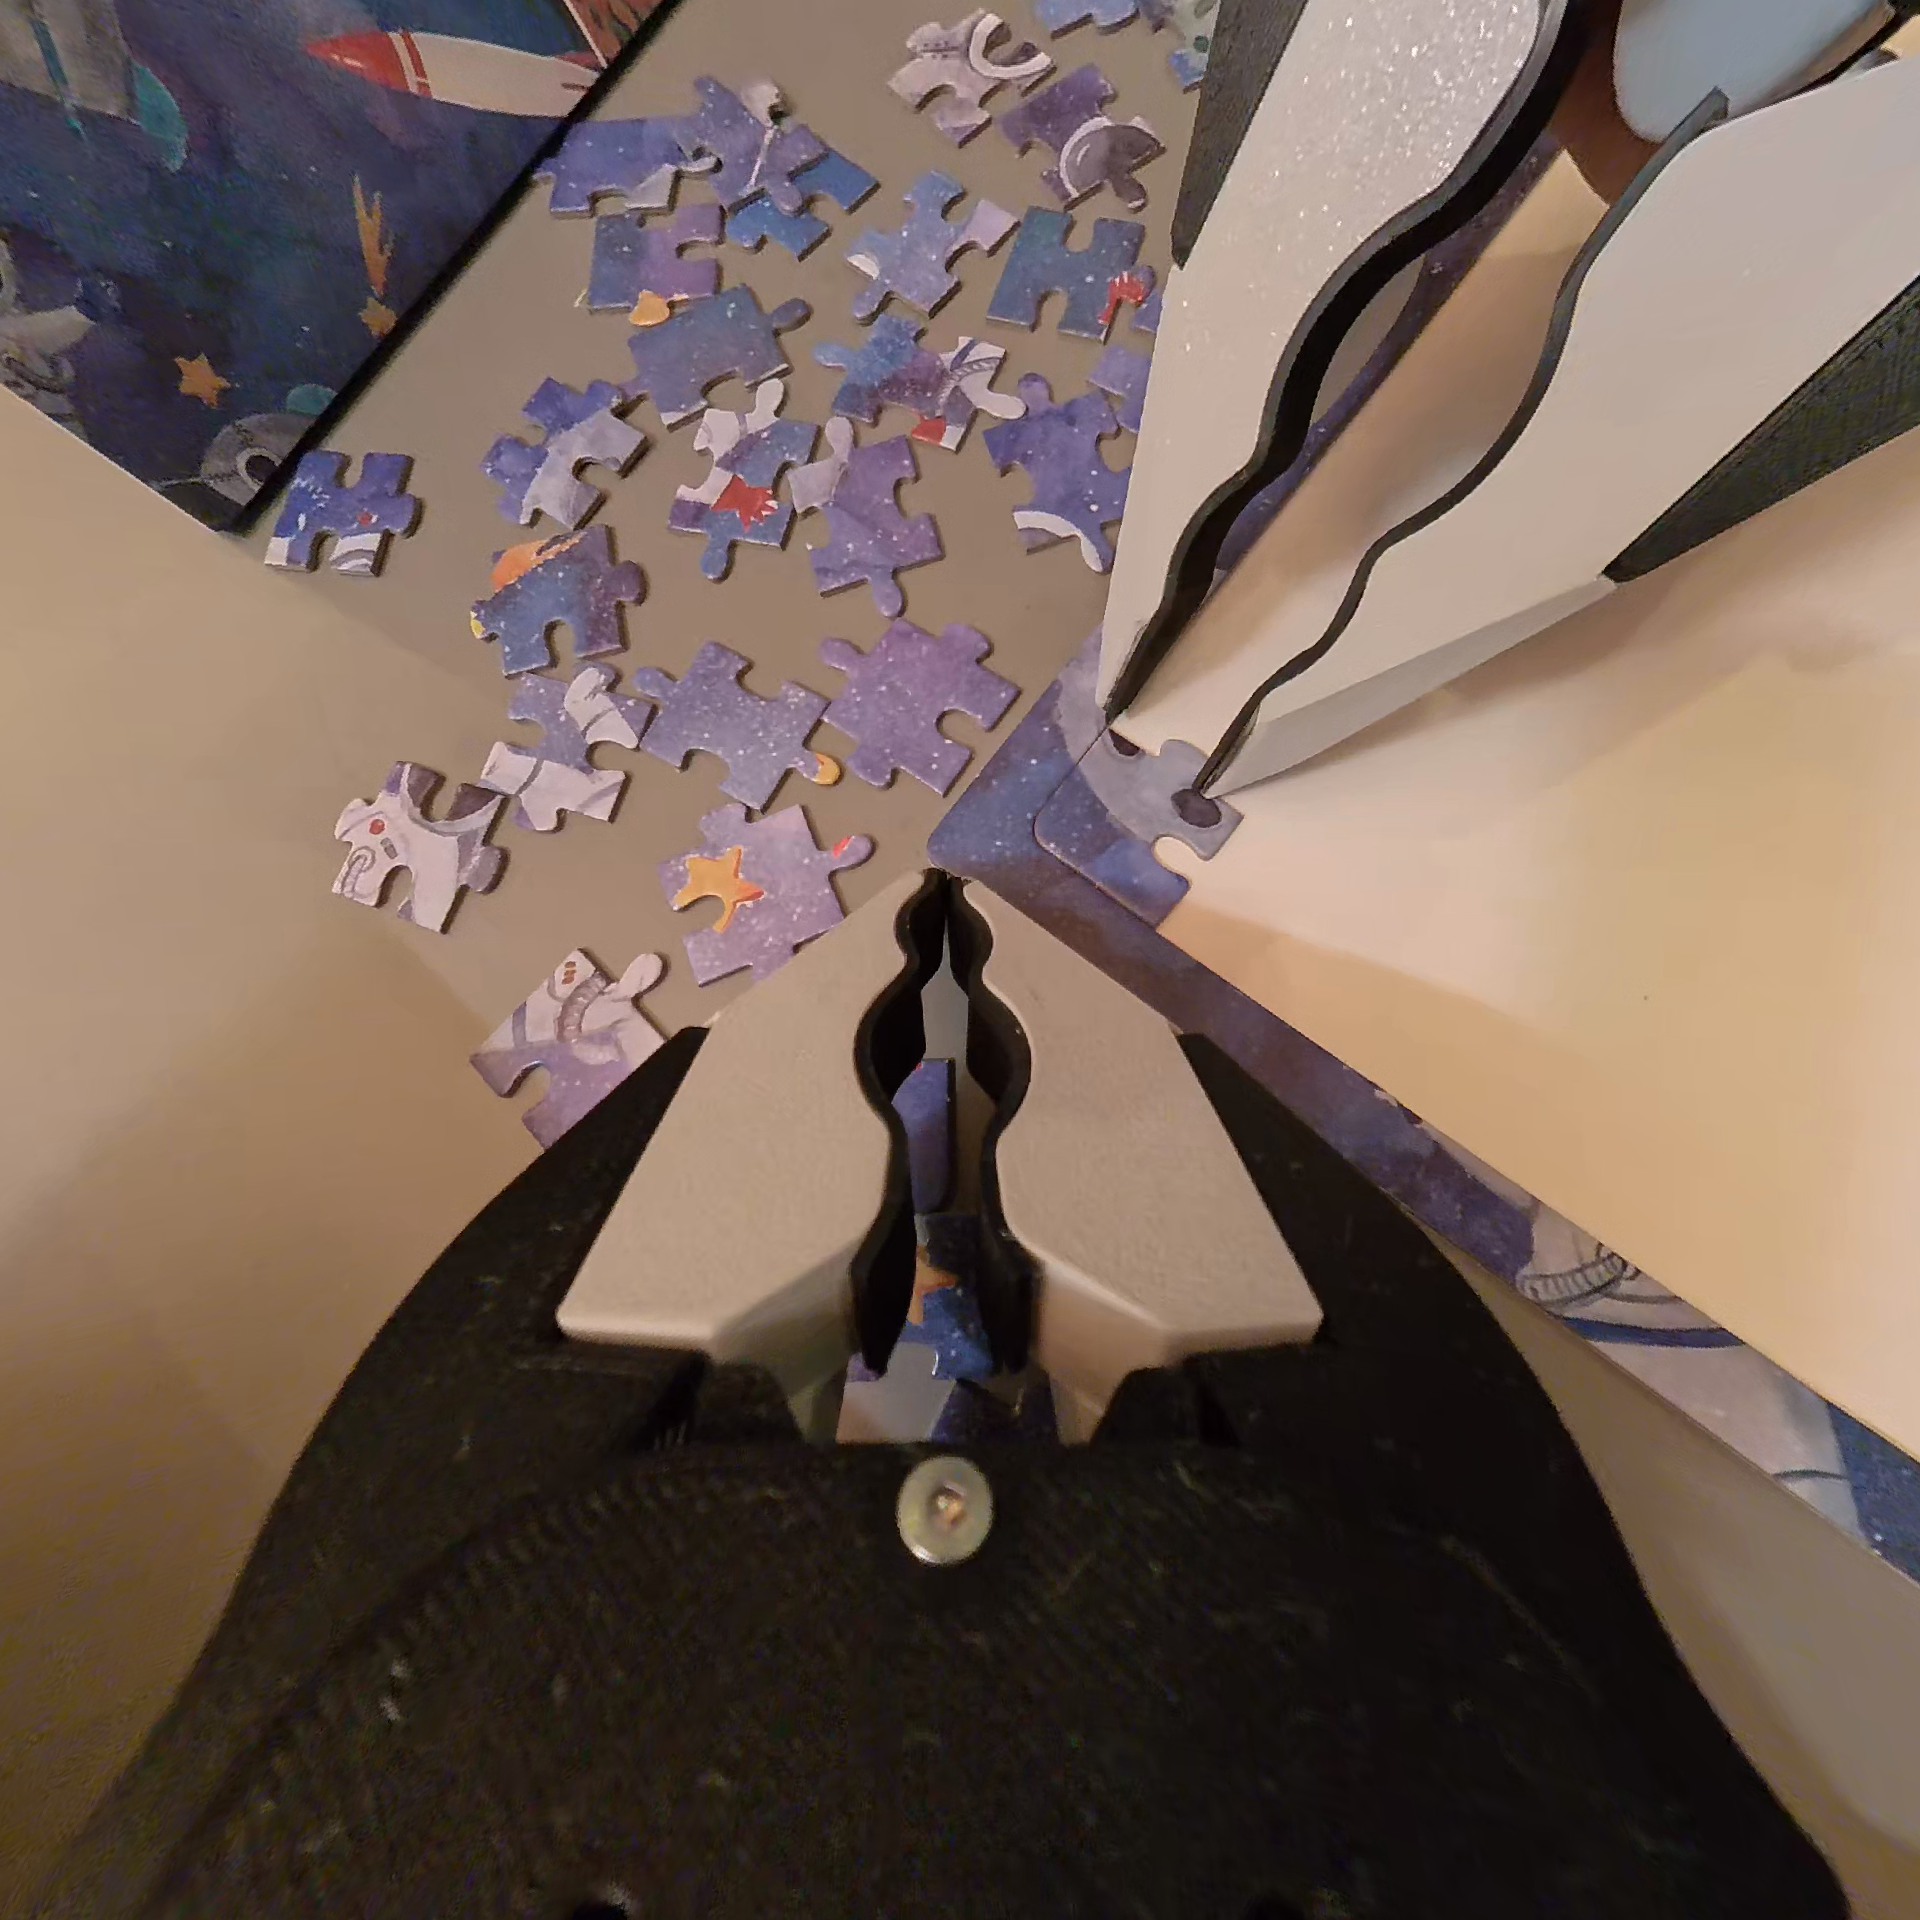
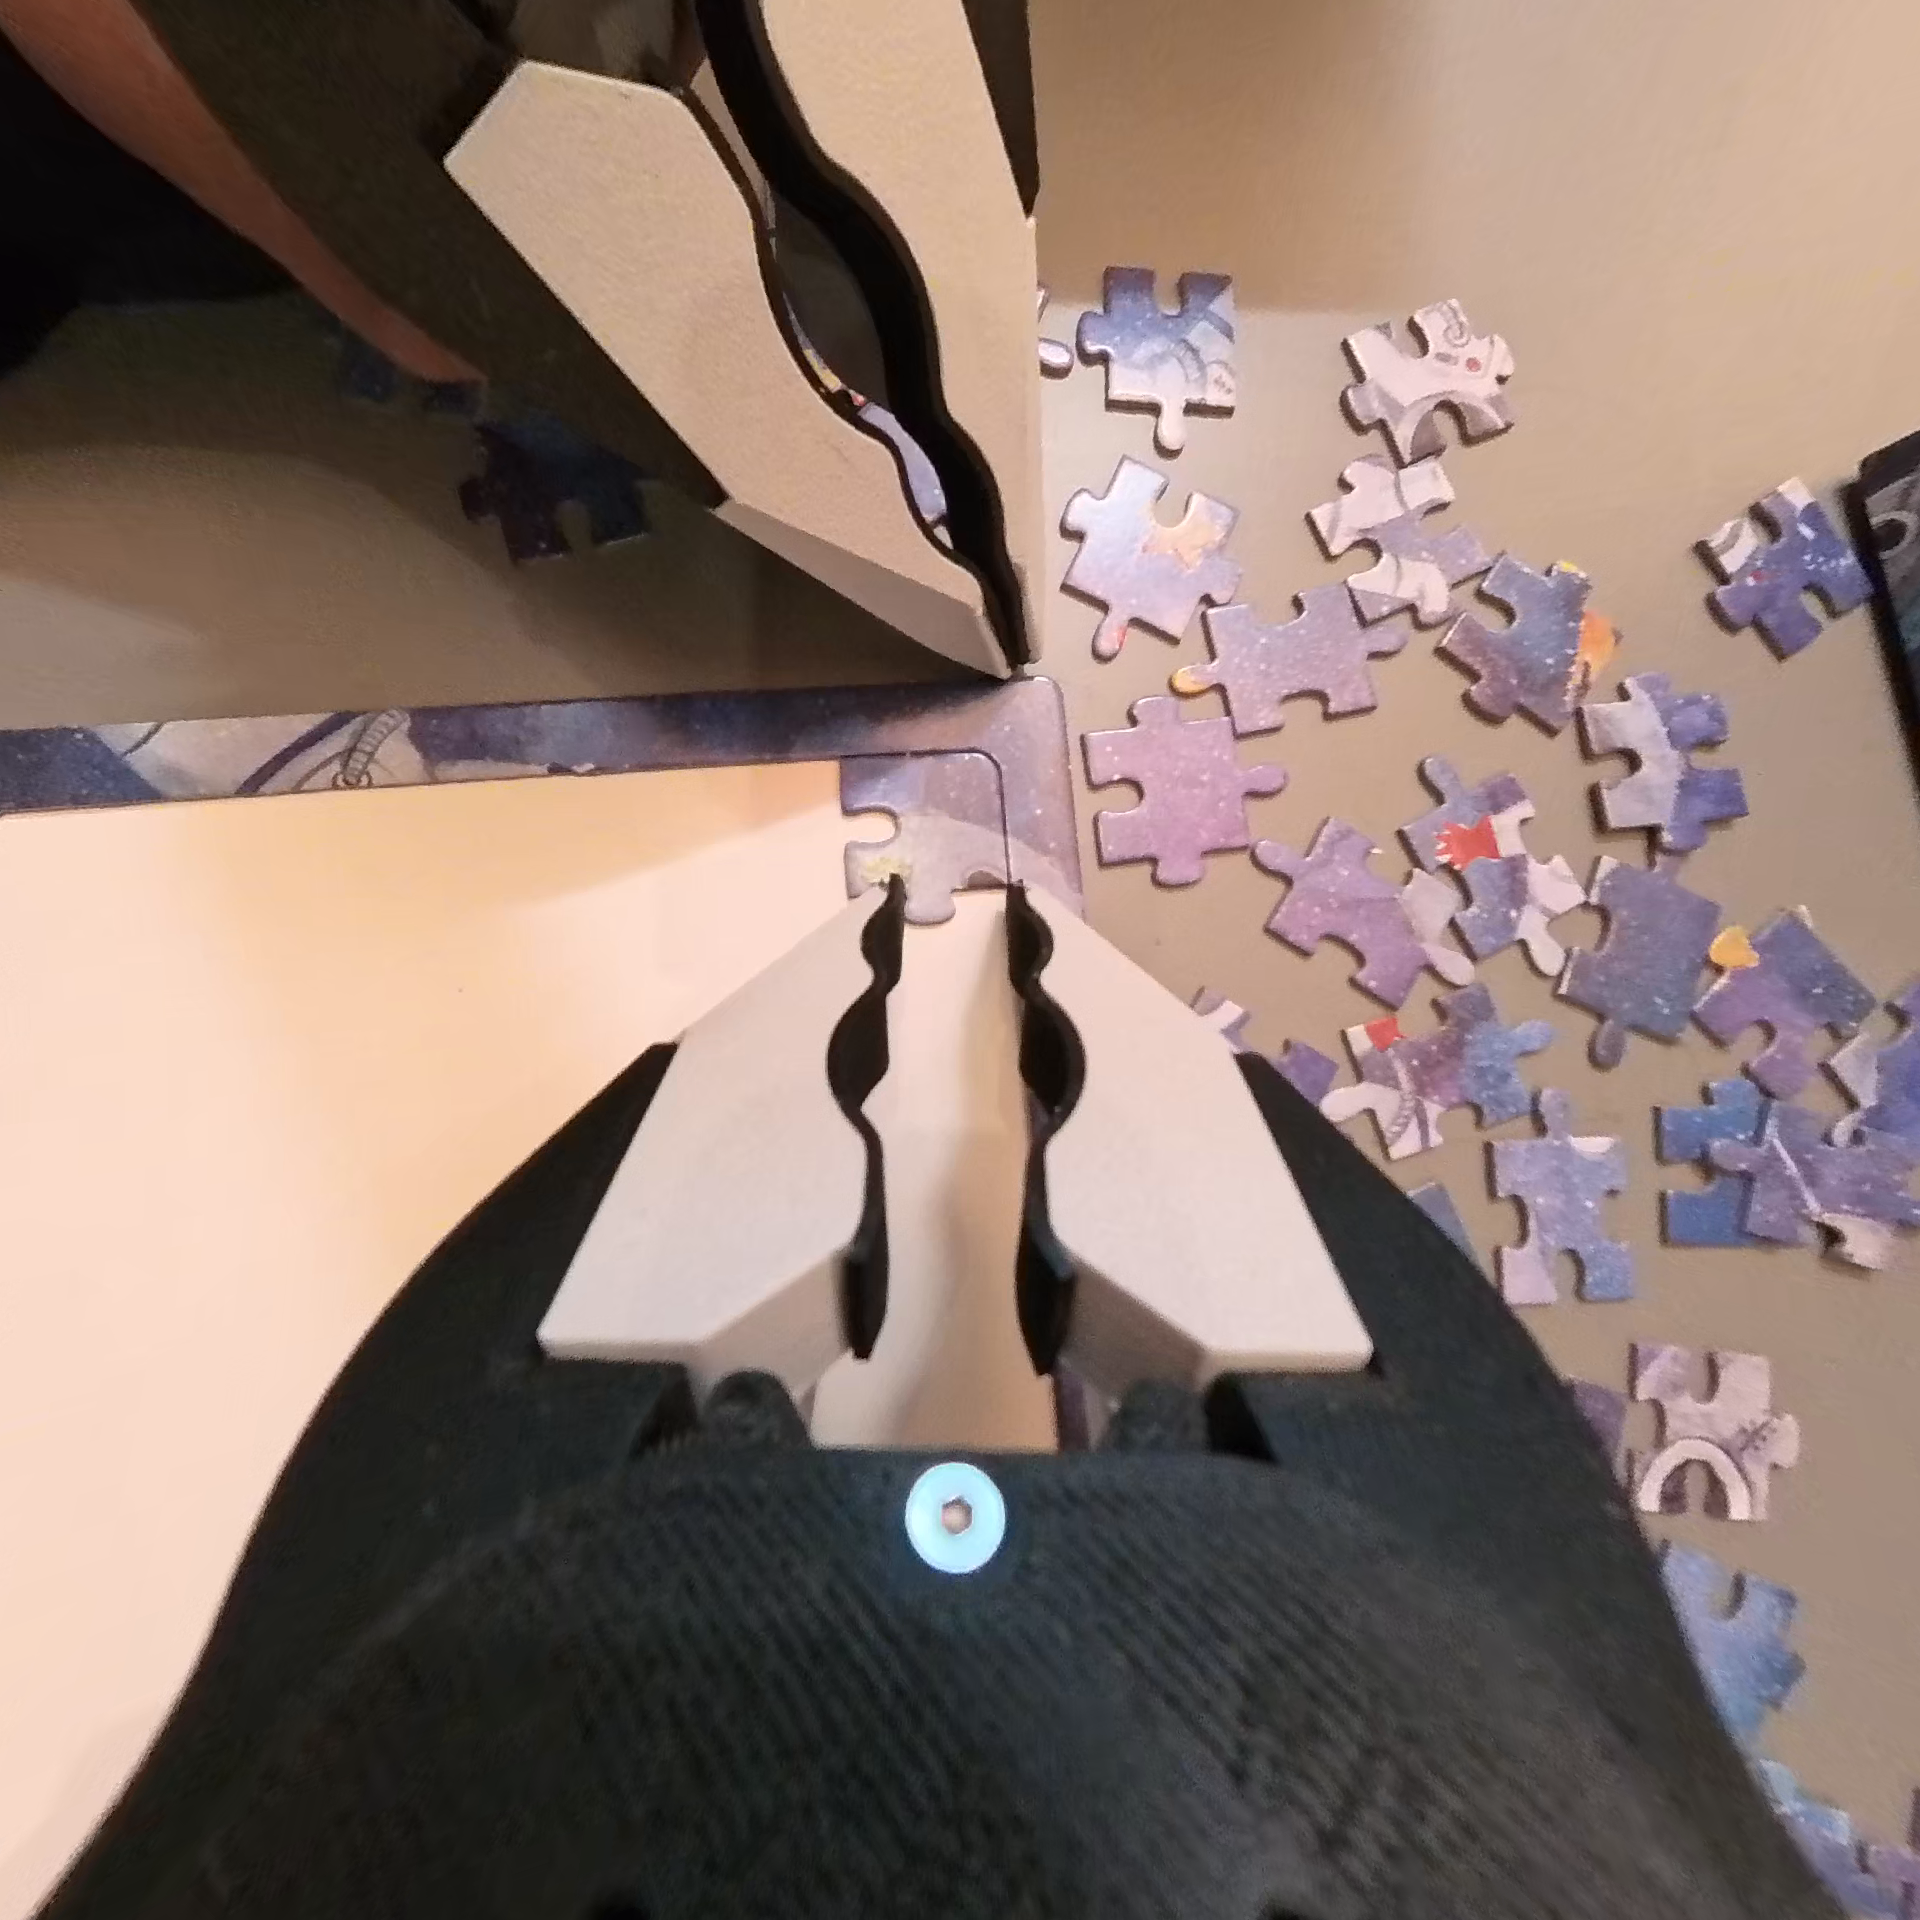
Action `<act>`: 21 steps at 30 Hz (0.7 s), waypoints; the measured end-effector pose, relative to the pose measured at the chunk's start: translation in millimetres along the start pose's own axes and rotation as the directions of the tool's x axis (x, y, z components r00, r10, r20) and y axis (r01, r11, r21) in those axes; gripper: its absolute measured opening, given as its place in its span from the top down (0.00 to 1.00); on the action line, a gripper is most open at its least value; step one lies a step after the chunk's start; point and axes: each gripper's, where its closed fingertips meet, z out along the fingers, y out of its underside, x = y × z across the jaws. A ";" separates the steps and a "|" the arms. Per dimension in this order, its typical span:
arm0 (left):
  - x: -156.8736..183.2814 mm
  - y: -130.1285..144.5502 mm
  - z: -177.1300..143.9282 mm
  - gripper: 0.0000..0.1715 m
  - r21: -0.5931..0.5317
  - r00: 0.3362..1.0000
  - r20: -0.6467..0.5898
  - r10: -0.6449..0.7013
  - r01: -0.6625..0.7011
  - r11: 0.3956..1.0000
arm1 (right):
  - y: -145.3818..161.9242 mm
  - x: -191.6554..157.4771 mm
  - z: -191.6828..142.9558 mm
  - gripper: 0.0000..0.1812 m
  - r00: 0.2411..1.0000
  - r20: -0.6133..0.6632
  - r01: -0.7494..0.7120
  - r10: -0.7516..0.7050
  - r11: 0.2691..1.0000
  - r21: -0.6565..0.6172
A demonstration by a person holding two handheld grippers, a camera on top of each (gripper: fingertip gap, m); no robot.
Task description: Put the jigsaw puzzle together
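Note:
The puzzle tray has a purple space-print border (image 1: 997, 842) (image 2: 520, 743) and a bare cream inside (image 1: 1558, 935). One corner piece (image 1: 1127, 821) (image 2: 935, 821) lies in the tray's corner. My right gripper (image 2: 951, 888) is slightly open, and both tips rest on that piece's inner edge; it also shows in the left wrist view (image 1: 1164, 748). My left gripper (image 1: 943, 883) is shut, with its tip at the outer corner of the border; it also shows in the right wrist view (image 2: 1013, 649). Several loose pieces (image 1: 727, 717) (image 2: 1288, 655) lie on the grey table beside the corner.
The pictured puzzle box lid (image 1: 208, 208) lies at the far left of the left wrist view, and its dark edge (image 2: 1886, 582) shows at the right in the right wrist view. A star piece (image 1: 748, 894) lies just by the left tips. More pieces (image 2: 561, 499) lie in shadow under the left gripper. My right fingertips sit around 4 cm from my left ones. It is some 8 cm from my right tips to the purple space-print border (image 2: 520, 743). It turns up in the left wrist view (image 1: 1432, 1168) as well.

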 end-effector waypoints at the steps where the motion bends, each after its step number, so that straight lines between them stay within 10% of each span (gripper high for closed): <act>1: 0.0 0.0 0.0 1.00 0.000 1.000 -0.001 -0.001 0.001 1.000 | 0.0 0.0 0.0 0.90 1.000 -0.001 -0.001 0.001 1.000 0.001; 11: -9.1 -6.1 -4.4 1.00 0.066 0.996 0.004 -0.090 0.089 0.994 | -2.9 2.1 -8.5 0.86 1.000 -0.021 -0.014 0.015 0.999 0.043; 21: -43.2 -20.5 -33.3 1.00 0.266 0.964 0.069 -0.256 0.229 0.936 | 4.7 57.7 -87.4 0.86 0.954 -0.285 -0.030 0.088 0.979 0.202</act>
